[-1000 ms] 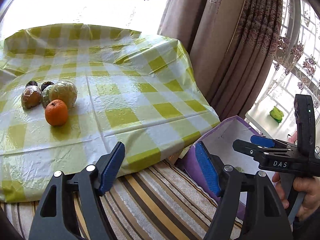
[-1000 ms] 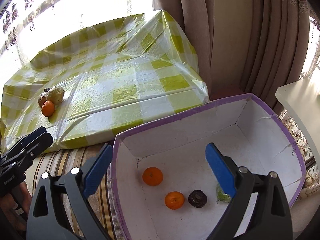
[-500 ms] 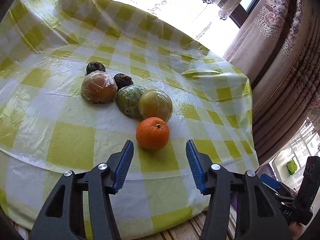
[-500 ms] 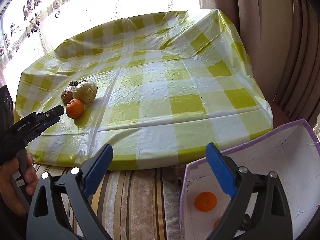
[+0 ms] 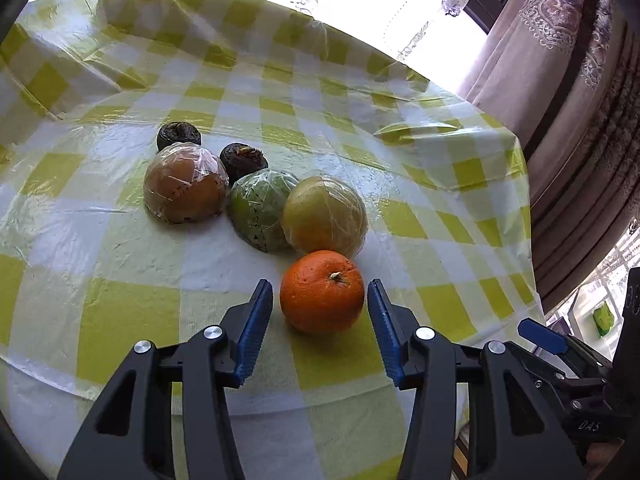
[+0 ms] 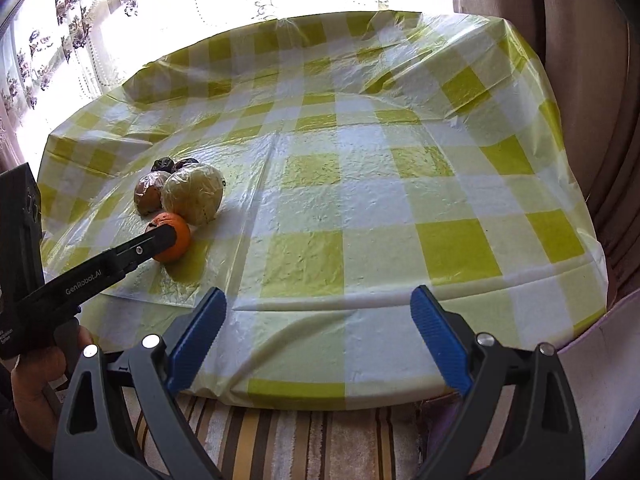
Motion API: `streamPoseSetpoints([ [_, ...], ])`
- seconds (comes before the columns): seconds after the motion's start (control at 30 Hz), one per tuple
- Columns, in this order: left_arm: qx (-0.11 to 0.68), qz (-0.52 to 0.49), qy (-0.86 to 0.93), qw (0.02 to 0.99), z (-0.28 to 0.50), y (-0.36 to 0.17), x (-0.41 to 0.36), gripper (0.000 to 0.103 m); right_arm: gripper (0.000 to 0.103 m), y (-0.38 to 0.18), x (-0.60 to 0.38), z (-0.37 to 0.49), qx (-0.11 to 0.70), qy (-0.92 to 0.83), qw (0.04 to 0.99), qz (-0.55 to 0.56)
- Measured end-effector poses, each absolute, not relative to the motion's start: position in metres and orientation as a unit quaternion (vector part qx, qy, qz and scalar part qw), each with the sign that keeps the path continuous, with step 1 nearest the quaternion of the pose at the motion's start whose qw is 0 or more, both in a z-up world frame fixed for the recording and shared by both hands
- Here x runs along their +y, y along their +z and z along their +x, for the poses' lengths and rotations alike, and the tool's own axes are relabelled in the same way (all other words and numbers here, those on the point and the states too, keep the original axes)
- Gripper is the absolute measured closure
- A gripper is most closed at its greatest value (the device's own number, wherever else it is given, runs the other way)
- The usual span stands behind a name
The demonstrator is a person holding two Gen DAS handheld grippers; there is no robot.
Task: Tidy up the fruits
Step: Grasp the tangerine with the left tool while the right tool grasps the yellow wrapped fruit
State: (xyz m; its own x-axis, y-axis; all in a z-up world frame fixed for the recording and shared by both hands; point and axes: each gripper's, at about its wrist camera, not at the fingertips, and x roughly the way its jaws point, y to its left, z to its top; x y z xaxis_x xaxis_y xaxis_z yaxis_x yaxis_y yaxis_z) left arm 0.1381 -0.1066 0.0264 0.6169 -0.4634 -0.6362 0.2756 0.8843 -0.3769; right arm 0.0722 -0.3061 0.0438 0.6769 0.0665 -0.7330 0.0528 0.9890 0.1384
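Observation:
An orange sits on the yellow-checked tablecloth, between the open blue pads of my left gripper; the pads are close to its sides but apart from it. Behind it lie a wrapped yellow fruit, a wrapped green fruit, a wrapped brown fruit and two dark wrinkled fruits. In the right wrist view the left gripper's fingers reach the orange. My right gripper is open and empty at the table's front edge.
The purple-rimmed white box shows only as an edge at the lower right. Striped fabric lies below the table edge. Curtains hang at the right. My right gripper's body shows at the right of the left wrist view.
My left gripper has swung from the box to the fruit pile and moved in around the orange. My right gripper has turned from over the box toward the table.

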Motion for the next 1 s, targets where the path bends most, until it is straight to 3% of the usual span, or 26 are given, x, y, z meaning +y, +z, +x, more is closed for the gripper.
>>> streamPoseSetpoints([
  [0.03, 0.389, -0.117, -0.209, 0.890, 0.139, 0.025, -0.109, 0.061, 0.009, 0.043, -0.304, 0.075, 0.403, 0.004, 0.912, 0.073],
  [0.3, 0.377, -0.121, -0.211, 0.894, 0.135, 0.022, -0.105, 0.062, 0.009, 0.041, -0.288, 0.095, 0.412, 0.002, 0.909, 0.059],
  [1.0, 0.301, -0.243, -0.081, 0.919, 0.116, 0.029, -0.024, 0.062, 0.012, 0.047, -0.202, 0.183, 0.413, 0.088, 0.905, 0.042],
])
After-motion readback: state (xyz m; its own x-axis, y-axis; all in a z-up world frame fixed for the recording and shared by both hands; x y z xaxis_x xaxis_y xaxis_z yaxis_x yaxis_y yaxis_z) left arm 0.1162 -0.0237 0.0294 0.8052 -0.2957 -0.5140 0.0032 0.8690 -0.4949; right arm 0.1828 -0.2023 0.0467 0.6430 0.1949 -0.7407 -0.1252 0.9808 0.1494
